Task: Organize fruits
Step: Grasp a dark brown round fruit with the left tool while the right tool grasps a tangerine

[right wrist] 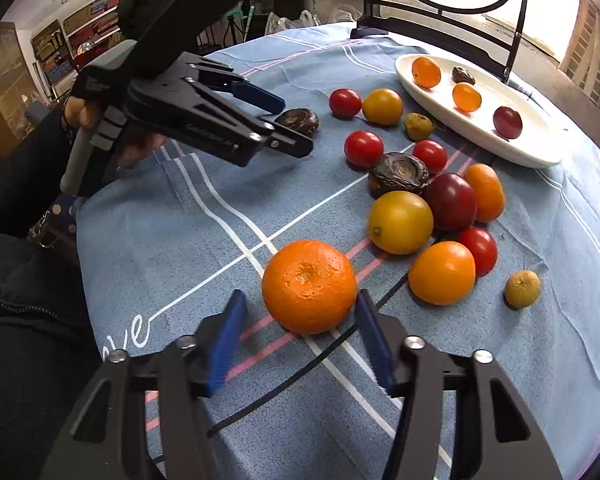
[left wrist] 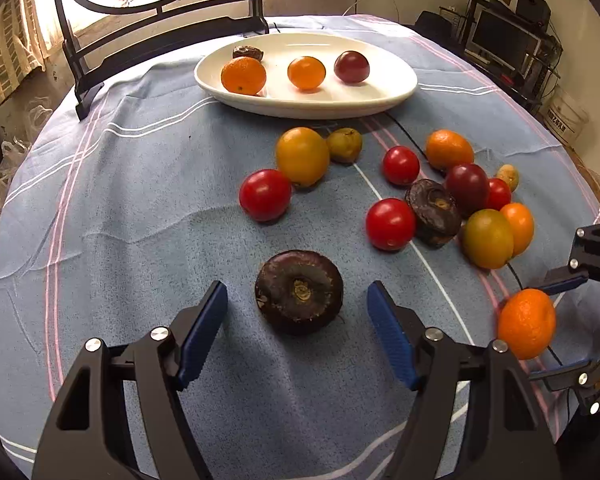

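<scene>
Round table [left wrist: 140,200] w/ blue striped cloth [left wrist: 100,280]. On it: white oval plate [left wrist: 396,92] at far side, black screen stand [left wrist: 84,92] behind it, loose fruit near plate – red tomatoes [left wrist: 265,195], yellow-orange ones, mandarin [right wrist: 309,286], dark brown water chestnut [left wrist: 299,292] nearest.

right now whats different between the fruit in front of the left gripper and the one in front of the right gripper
The water chestnut ahead of the left gripper is dark brown, flattened and dull, with a pale stem scar facing up; the mandarin at the right gripper is bright orange, rounder and dimpled. The chestnut sits clear of both blue pads, while the mandarin looks about touching the right-hand pad. Both rest on the blue cloth, outside the white plate, between open jaws.
</scene>
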A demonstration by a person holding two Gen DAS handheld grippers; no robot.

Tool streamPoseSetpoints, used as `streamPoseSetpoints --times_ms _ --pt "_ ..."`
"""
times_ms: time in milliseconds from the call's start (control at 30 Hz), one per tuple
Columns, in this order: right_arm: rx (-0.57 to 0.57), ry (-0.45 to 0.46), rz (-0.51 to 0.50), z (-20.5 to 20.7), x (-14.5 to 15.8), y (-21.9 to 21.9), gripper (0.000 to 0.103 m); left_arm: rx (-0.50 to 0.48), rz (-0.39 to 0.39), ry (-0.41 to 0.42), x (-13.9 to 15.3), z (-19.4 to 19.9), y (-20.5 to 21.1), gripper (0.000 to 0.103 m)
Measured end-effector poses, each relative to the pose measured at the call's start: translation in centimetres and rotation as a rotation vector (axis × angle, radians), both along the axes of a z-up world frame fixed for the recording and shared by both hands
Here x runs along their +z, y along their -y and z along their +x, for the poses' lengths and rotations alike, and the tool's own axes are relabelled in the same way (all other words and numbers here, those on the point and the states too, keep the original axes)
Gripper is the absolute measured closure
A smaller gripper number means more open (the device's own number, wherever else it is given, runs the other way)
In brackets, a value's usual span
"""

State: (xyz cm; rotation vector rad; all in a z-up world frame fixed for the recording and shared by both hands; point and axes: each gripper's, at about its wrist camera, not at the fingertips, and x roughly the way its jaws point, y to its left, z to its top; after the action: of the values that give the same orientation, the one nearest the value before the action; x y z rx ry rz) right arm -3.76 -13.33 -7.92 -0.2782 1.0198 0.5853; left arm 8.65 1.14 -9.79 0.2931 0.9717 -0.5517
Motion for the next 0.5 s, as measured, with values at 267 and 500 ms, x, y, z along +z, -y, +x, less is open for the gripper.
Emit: streamPoseSetpoints --times_ms 267,500 --pt "-0.022 -0.008 0.013 0.2 0.0 0.3 0.060 0.003 -0.014 -0.008 0.2 0.1 -0.1 0.061" --pt "-0.037 0.005 0.044 1.0 1.6 0.9 0.060 -0.010 -0.045 0.065 3.1 -0.2 0.0 0.061"
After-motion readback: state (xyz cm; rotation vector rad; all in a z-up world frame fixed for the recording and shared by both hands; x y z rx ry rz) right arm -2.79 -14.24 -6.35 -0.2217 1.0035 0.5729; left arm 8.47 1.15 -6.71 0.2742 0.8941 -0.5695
